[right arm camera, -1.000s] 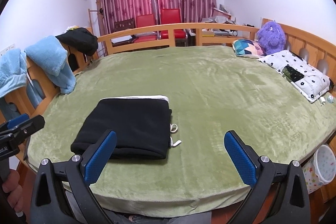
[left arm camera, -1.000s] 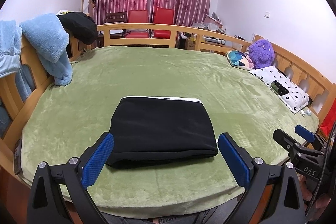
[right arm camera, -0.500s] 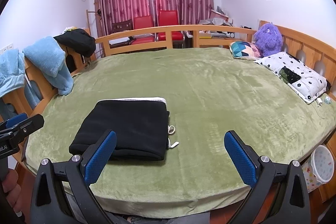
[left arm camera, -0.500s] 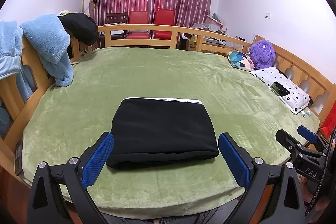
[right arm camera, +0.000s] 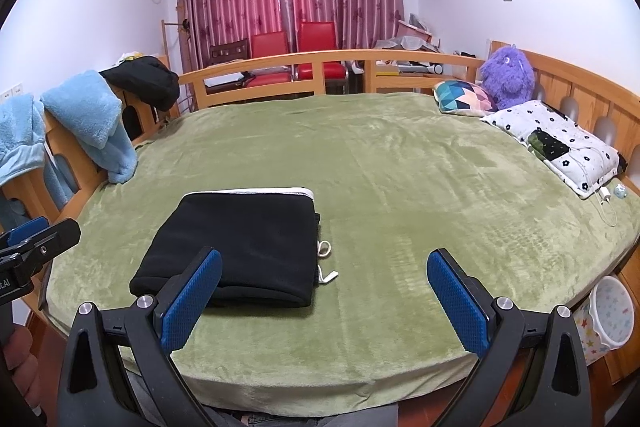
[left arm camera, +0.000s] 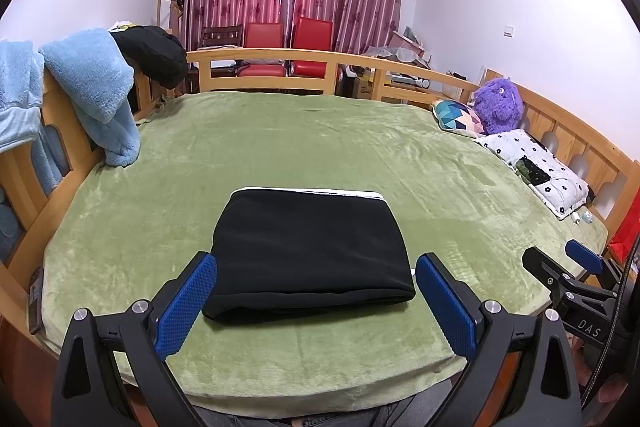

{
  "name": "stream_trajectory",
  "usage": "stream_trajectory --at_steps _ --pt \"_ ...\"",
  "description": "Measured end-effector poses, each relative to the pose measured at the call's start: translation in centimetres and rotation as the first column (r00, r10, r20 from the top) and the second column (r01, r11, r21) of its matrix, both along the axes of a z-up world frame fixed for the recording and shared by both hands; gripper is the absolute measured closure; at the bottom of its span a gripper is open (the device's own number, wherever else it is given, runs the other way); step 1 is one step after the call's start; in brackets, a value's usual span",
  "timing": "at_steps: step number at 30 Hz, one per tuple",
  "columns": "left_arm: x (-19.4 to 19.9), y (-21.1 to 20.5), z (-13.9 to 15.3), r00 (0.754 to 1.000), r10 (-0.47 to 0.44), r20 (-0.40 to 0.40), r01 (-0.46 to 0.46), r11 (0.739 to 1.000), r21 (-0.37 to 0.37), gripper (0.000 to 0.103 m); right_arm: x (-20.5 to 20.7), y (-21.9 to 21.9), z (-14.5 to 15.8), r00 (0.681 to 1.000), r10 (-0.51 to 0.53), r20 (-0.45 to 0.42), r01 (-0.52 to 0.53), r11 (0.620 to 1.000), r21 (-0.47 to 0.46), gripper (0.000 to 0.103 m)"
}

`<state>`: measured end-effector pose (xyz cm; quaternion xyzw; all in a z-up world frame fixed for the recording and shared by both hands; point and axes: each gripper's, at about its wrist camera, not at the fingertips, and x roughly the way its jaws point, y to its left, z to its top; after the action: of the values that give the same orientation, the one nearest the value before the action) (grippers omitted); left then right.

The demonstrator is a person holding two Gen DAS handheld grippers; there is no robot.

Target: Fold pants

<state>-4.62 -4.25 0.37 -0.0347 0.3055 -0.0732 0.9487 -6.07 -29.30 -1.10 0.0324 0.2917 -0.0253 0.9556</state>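
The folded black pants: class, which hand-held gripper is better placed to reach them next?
Left, probably. The folded black pants lie centred between the open left hand-held gripper; the right hand-held gripper, also open, points beside them.

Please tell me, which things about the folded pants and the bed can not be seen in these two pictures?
- Left view: the pants hide their white cord; only the right view shows it.
- Both views: the inner layers of the pants are covered by the top layer.
- Right view: the basket is partly behind the bed edge.
- Left view: small items near the pillow are too small to name.
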Motion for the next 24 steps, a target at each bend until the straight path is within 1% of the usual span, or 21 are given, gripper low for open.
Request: stream_trajectory --at_steps 24 --pt "-0.03 0.55 0.26 1.000 0.005 0.003 -0.005 1.000 0.004 0.002 0.00 -0.13 0.13 1.000 -0.007 0.000 0.007 1.000 -0.004 0.002"
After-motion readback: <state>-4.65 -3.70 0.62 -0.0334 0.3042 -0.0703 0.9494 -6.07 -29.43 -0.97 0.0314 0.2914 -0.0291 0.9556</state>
